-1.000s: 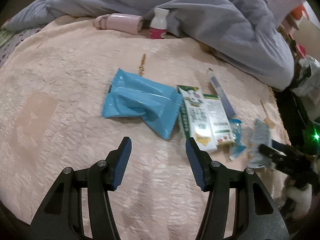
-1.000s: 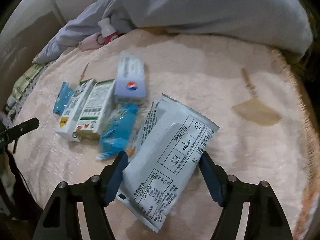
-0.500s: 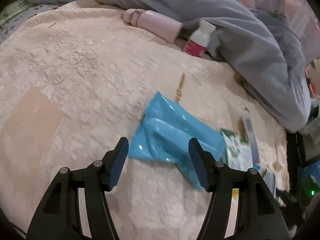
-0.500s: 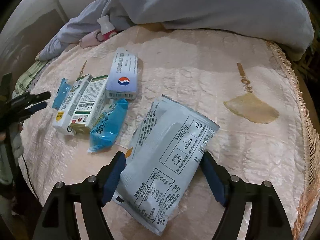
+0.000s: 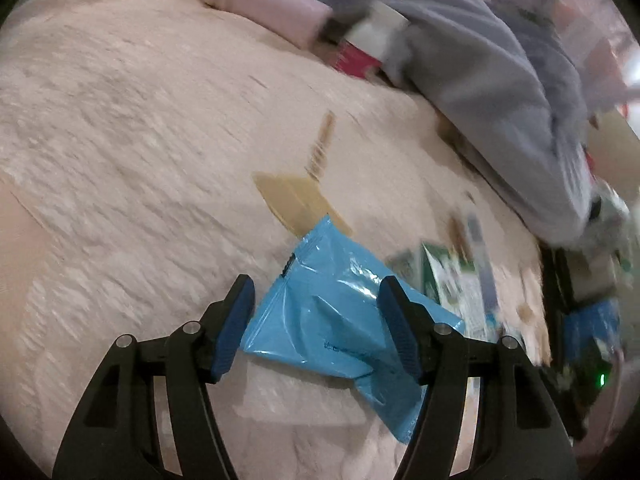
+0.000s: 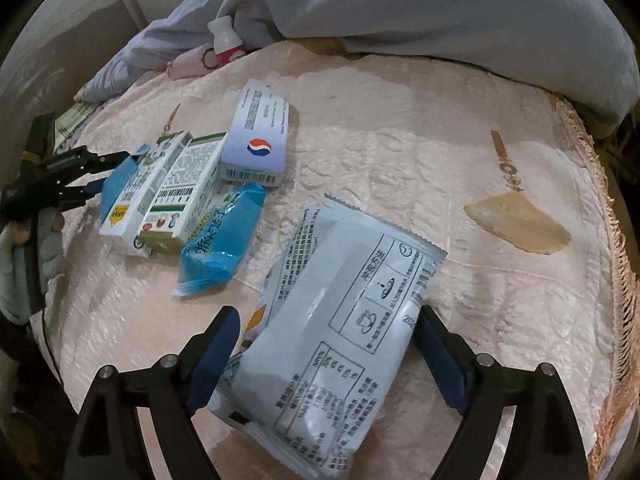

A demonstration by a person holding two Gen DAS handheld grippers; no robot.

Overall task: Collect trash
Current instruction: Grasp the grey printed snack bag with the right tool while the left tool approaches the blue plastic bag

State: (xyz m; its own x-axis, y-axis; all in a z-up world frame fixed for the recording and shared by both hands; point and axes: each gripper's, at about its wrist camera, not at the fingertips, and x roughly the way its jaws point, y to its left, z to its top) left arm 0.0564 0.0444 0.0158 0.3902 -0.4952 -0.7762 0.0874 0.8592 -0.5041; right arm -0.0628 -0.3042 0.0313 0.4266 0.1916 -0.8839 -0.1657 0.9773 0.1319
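— Two wrappers sit between your tongs. Your left gripper [image 5: 316, 312] is opening around the blue packet [image 5: 336, 320], pads not pressing it.

— And my right?

— Your right gripper [image 6: 326, 344] is opening wide around the grey pouch [image 6: 336, 340] lying on the pink bedspread [image 6: 400, 152], beside the cartons [image 6: 172, 192]. Nothing is held.

The pink bed [image 6: 400, 128] bears, left of the grey packet [image 6: 340, 340], a small blue wrapper [image 6: 220, 248], two cartons [image 6: 168, 188], a Pepsi box [image 6: 260, 136] and a blue bag [image 5: 332, 312], with a grey quilt [image 6: 400, 0] beyond.
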